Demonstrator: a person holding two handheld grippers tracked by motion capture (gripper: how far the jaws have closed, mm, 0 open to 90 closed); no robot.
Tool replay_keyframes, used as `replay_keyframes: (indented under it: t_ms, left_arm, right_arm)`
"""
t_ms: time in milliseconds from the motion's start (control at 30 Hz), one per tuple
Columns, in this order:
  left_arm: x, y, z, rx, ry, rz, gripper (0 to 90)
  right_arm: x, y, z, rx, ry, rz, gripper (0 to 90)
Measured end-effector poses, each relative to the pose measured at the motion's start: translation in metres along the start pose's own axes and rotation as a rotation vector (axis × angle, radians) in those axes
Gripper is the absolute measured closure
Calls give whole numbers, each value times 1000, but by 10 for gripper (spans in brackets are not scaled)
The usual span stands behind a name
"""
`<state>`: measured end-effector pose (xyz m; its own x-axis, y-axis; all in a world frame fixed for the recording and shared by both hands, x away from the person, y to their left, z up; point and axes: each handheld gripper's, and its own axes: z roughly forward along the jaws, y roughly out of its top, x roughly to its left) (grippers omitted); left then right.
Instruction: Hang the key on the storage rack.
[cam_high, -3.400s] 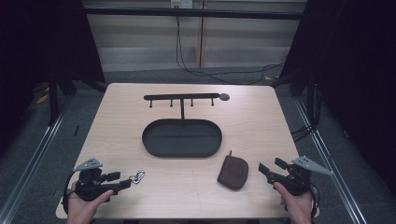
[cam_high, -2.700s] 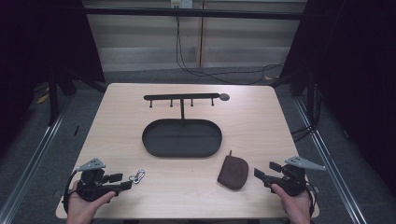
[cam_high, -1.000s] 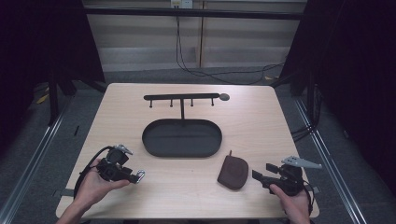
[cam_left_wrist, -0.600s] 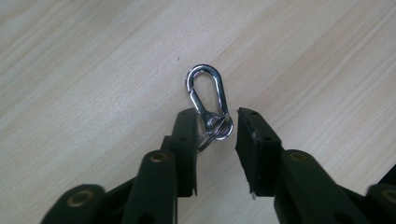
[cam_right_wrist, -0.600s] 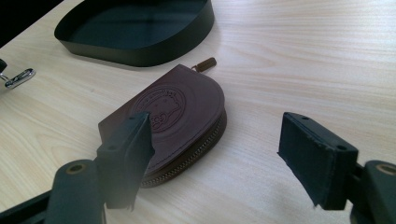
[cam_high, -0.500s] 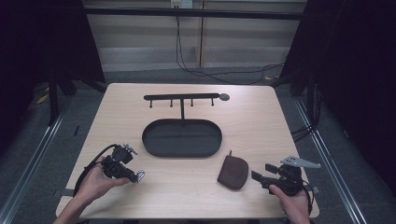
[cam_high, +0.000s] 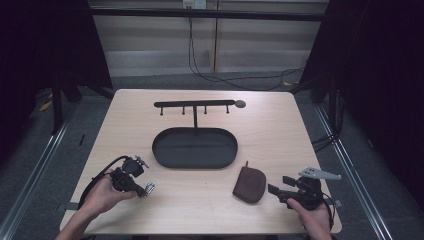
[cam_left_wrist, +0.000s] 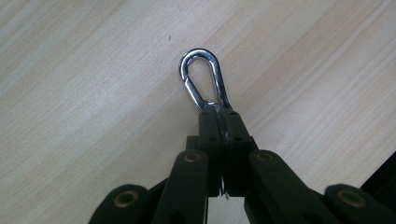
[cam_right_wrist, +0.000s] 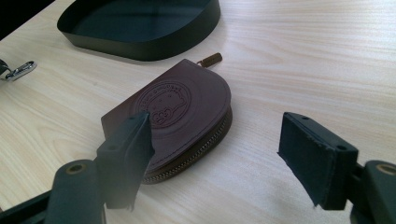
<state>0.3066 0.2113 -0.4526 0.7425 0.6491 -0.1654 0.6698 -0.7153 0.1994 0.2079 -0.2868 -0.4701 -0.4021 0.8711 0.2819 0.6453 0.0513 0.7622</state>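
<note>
The left hand-held gripper (cam_left_wrist: 219, 116), its jaws having just closed, now pinches the silver metal snap-hook carabiner (cam_left_wrist: 201, 79) lying on the pale wooden counter (cam_high: 280, 130) at about 8 o'clock from the black oval tray (cam_high: 195, 148), unlifted, while the right hand-held gripper (cam_right_wrist: 215, 154) waits released.
</note>
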Motion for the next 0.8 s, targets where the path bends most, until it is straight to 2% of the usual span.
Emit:
replay_keyframes:
  t_ms: [133, 200, 267, 433, 600, 700, 800]
  left_arm:
    - [0, 0, -3, 3, -7, -2, 890]
    - [1, 0, -5, -11, -17, 0, 890]
    - [2, 0, -8, -17, -33, 14, 890]
    - [2, 2, -16, -18, -28, 21, 891]
    - [-1, 7, -29, -11, 1, 19, 891]
    - [-3, 11, -41, -9, 27, 37, 891]
    - [-3, 12, -45, -7, 26, 43, 891]
  right_arm:
    - [0, 0, 0, 5, -1, 1, 256]
    - [0, 0, 0, 6, 0, -1, 256]
    - [0, 0, 1, 6, 1, -1, 256]
    - [0, 0, 1, 7, 2, -2, 256]
    - [0, 0, 1, 10, 1, -3, 256]
    - [0, 0, 1, 11, 1, -4, 256]
    - [0, 0, 1, 12, 2, -4, 256]
